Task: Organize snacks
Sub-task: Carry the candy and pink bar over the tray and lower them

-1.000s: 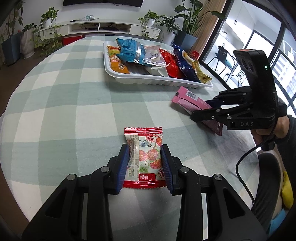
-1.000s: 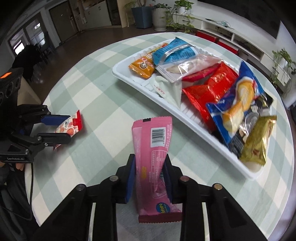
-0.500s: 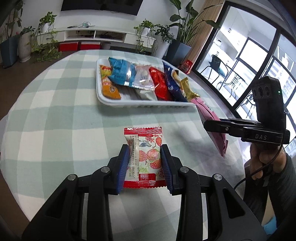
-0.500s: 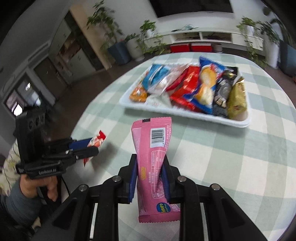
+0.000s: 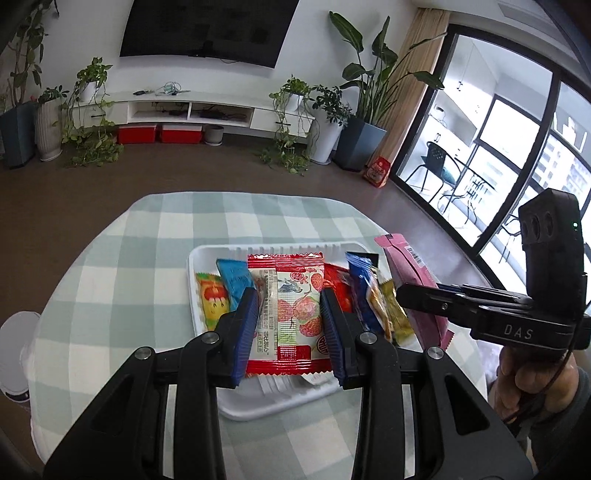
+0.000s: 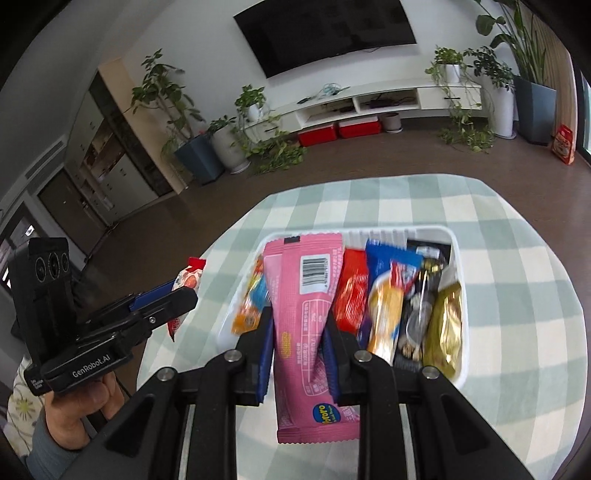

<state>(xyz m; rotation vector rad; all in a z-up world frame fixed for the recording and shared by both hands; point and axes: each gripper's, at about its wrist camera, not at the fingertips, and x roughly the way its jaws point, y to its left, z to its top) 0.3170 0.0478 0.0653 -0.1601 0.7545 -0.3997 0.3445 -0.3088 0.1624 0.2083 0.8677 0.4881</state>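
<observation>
- Two packets are held aloft above the white tray [image 5: 207, 402], at frame centre: the strawberry snack packet [image 5: 286, 314] pinched by the left gripper [image 5: 290, 328], the pink bar wrapper [image 6: 304, 317] by the right gripper [image 6: 297, 350].
- The carrying step is judged nearly done; lowering into free tray space, then parting the fingers, is called for next.

Room: white wall with dark television [image 5: 207, 31]; low white media unit [image 5: 192, 112]; potted plants [image 5: 369, 92]; brown floor [image 5: 221, 173]; black-framed windows [image 5: 517, 155]; checked tabletop [image 5: 122, 280].
</observation>
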